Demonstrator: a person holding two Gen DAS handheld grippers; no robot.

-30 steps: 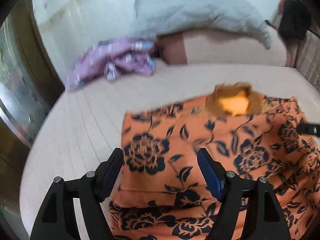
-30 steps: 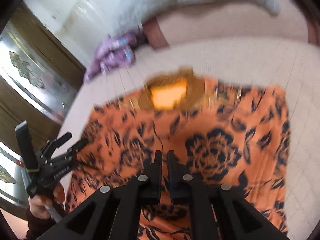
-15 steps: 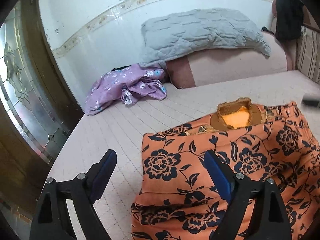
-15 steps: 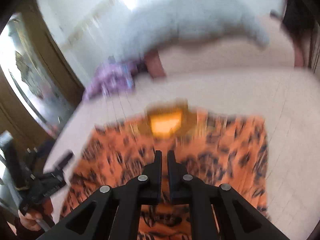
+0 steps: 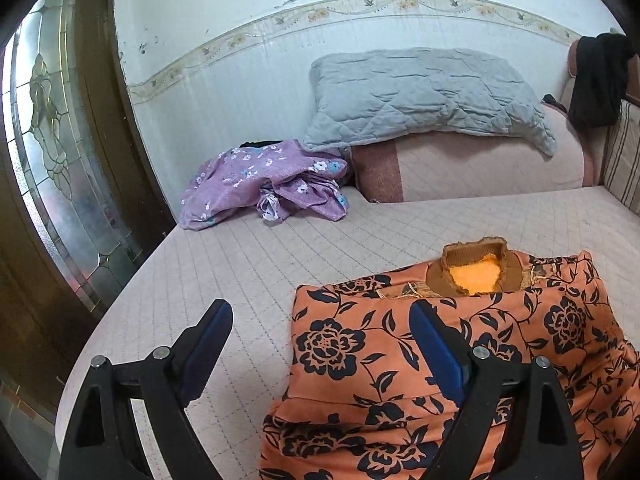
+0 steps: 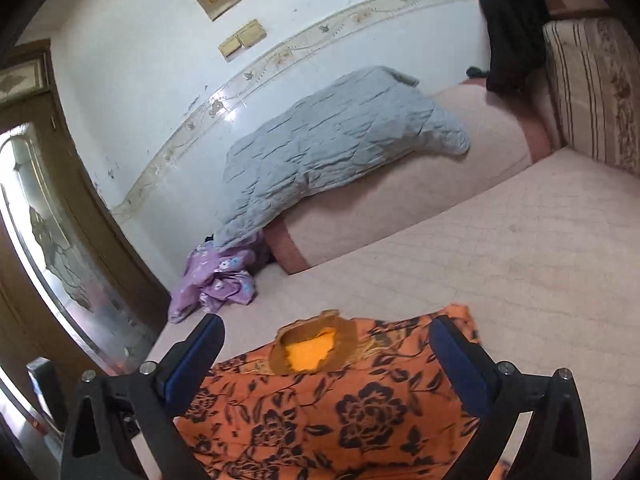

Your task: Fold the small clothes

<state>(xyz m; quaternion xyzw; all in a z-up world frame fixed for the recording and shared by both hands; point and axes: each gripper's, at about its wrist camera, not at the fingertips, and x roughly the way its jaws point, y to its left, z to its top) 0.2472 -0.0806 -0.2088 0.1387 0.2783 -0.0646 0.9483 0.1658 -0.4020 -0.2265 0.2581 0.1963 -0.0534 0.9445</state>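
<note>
An orange garment with a dark flower print (image 5: 460,364) lies folded on the pale quilted bed (image 5: 280,264), its brown collar and yellow lining (image 5: 476,272) facing the wall. It also shows in the right wrist view (image 6: 340,400). My left gripper (image 5: 320,340) is open and empty, raised over the garment's left edge. My right gripper (image 6: 326,354) is open and empty, raised above the garment near the collar (image 6: 316,348).
A crumpled purple floral garment (image 5: 264,184) lies at the far left of the bed by the wall. A grey quilted pillow (image 5: 420,96) rests on a pink bolster (image 5: 480,168). A dark cloth (image 5: 600,80) hangs at the right. A glass-panelled door (image 5: 52,160) is at the left.
My right gripper has opened from shut and lifted away from the garment. My left gripper stayed open and pulled up and back to the left. The garment lies where it was.
</note>
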